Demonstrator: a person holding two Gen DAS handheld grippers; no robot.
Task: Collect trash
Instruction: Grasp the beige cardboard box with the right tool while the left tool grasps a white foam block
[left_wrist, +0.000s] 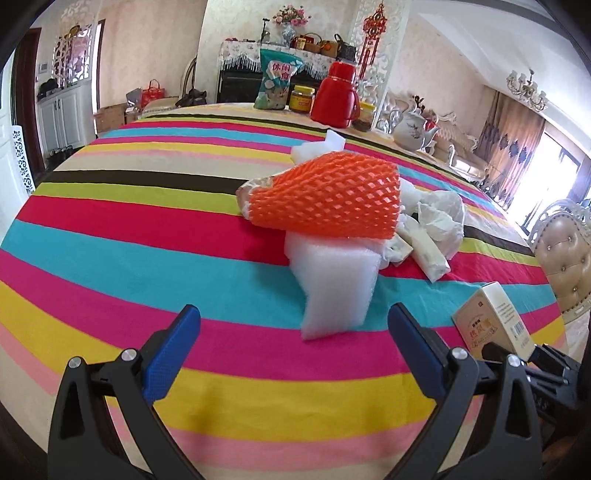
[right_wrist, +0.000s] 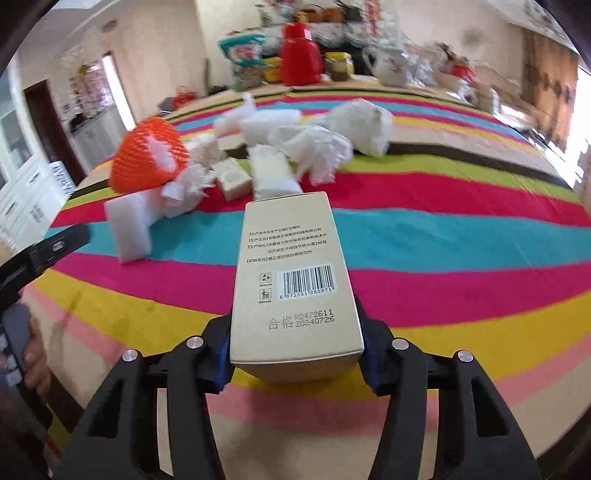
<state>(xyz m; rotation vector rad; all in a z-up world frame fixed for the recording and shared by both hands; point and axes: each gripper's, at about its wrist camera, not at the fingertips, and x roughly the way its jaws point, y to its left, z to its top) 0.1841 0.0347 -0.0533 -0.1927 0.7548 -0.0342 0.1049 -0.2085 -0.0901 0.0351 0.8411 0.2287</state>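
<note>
A trash pile lies on the striped tablecloth (left_wrist: 110, 258): an orange foam net (left_wrist: 328, 195), a white foam block (left_wrist: 336, 288) under it, crumpled white tissues (left_wrist: 439, 214) and small packets (left_wrist: 432, 254). My left gripper (left_wrist: 293, 325) is open just short of the foam block. My right gripper (right_wrist: 295, 343) is shut on a beige cardboard box (right_wrist: 295, 280) with a barcode, held above the cloth; the box also shows in the left wrist view (left_wrist: 491, 321). The pile also shows in the right wrist view: net (right_wrist: 147, 158), foam block (right_wrist: 129, 225), tissues (right_wrist: 314, 147).
At the far table edge stand a red thermos (left_wrist: 336, 96), a snack bag (left_wrist: 277, 81), jars (left_wrist: 301, 98) and a white teapot (left_wrist: 412, 129). A padded chair (left_wrist: 565, 258) stands at the right. The left gripper's body (right_wrist: 40, 254) shows at the right wrist view's left edge.
</note>
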